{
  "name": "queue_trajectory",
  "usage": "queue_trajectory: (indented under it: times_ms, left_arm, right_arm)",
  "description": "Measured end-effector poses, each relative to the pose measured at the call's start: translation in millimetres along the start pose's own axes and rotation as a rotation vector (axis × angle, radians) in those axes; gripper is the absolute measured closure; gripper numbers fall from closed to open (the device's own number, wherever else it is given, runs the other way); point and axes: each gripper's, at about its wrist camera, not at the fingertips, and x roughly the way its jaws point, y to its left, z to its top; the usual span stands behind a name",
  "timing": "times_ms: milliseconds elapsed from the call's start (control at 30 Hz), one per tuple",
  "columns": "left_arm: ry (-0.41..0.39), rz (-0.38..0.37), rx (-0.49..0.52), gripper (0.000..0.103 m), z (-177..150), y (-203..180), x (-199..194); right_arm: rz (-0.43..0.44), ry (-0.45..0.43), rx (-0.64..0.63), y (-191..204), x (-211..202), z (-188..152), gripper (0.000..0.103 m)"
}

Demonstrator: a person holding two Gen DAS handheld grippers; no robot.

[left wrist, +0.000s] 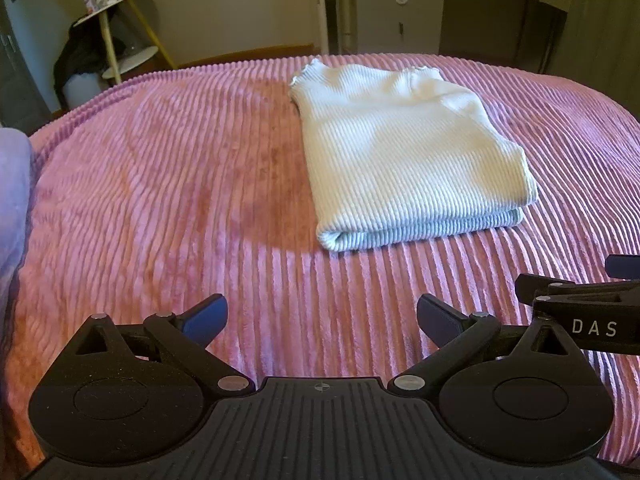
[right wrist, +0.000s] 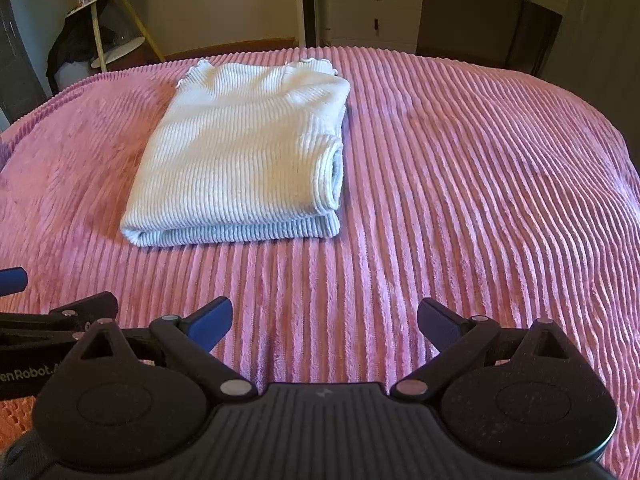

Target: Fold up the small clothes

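Your folded white ribbed knit garment lies flat on the pink corduroy-ribbed blanket covering the bed, its frilled hem at the far edge and the thick fold nearest you. Your left gripper hovers short of it with its fingers spread and holding nothing. Your right gripper sits just beside the left, likewise spread wide and empty, apart from the garment.
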Motion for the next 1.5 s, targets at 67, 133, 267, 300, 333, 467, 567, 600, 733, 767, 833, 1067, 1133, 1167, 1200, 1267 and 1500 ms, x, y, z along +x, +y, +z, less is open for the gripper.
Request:
queue_trajectory:
  times_ms: [67, 133, 267, 300, 333, 467, 567, 600, 733, 767, 833, 1067, 1133, 1167, 1200, 1267, 1500]
  left_arm:
    - [0.001, -0.002, 0.001, 0.0, 0.0, -0.3, 0.2]
    - [0.001, -0.002, 0.002, 0.0, -0.1, -0.9, 0.2]
    - [0.001, -0.007, 0.0, 0.0, -0.2, -1.7, -0.3]
    - [0.002, -0.008, 0.0, 0.0, -0.1, -1.9, -0.2]
    - [0.002, -0.009, 0.001, 0.0, -0.3, -2.2, -0.4]
    - [0.001, -0.009, 0.007, 0.0, -1.1, -3.1, -0.2]
    - [0.005, -0.011, 0.006, 0.0, -2.1, -2.5, 0.8]
    - [0.005, -0.011, 0.006, 0.0, -2.6, -2.7, 0.9]
    - [0.006, -0.009, 0.006, 0.0, -2.4, -2.0, 1.7]
    - [0.005, -0.01, 0.005, 0.0, -2.3, -1.9, 1.7]
    - [0.005, -0.01, 0.003, 0.0, -2.1, -1.8, 1.7]
    - [0.005, -0.013, 0.001, 0.0, -1.6, -2.2, 1.4]
    - [0.004, -0.013, 0.001, 0.0, -1.7, -2.2, 1.4]
    - [0.004, -0.013, 0.002, 0.0, -1.7, -2.1, 1.5]
    - [0.004, -0.014, 0.003, 0.0, -1.7, -2.2, 1.6]
    - [0.004, -0.014, 0.003, 0.0, -1.7, -2.8, 1.3]
    - [-0.002, -0.018, -0.001, 0.0, -0.7, -2.7, -0.6]
  right_arm:
    - [-0.003, 0.003, -0.002, -0.3, 0.2, -0.1, 0.004]
    - [-0.003, 0.002, 0.001, -1.0, -0.1, -0.3, 0.004]
    - [0.001, 0.003, 0.013, -2.9, -0.9, -0.8, 0.004]
    - [0.001, 0.003, 0.014, -3.3, -0.9, -0.7, 0.004]
    - [-0.001, 0.003, 0.015, -3.6, -1.1, -0.8, 0.004]
    - [-0.002, 0.002, 0.018, -3.7, -1.5, -1.0, 0.004]
    - [0.0, 0.003, 0.019, -4.0, -1.6, -1.6, 0.004]
    - [-0.001, 0.002, 0.018, -3.7, -1.5, -1.9, 0.004]
    - [0.002, 0.005, 0.02, -3.7, -0.8, -1.8, 0.004]
    - [0.003, 0.006, 0.021, -3.8, -0.6, -1.8, 0.004]
    - [0.004, 0.006, 0.021, -4.1, -0.2, -1.7, 0.004]
    - [0.005, 0.005, 0.023, -4.4, -0.6, -2.0, 0.004]
    - [0.003, 0.004, 0.023, -4.7, -0.9, -2.1, 0.004]
    - [0.003, 0.005, 0.023, -4.9, -0.9, -2.1, 0.004]
    - [0.002, 0.005, 0.022, -5.0, -1.0, -2.0, 0.004]
    - [0.002, 0.004, 0.021, -5.2, -1.2, -1.9, 0.004]
    - [0.003, 0.002, 0.025, -5.5, -1.9, -2.3, 0.004]
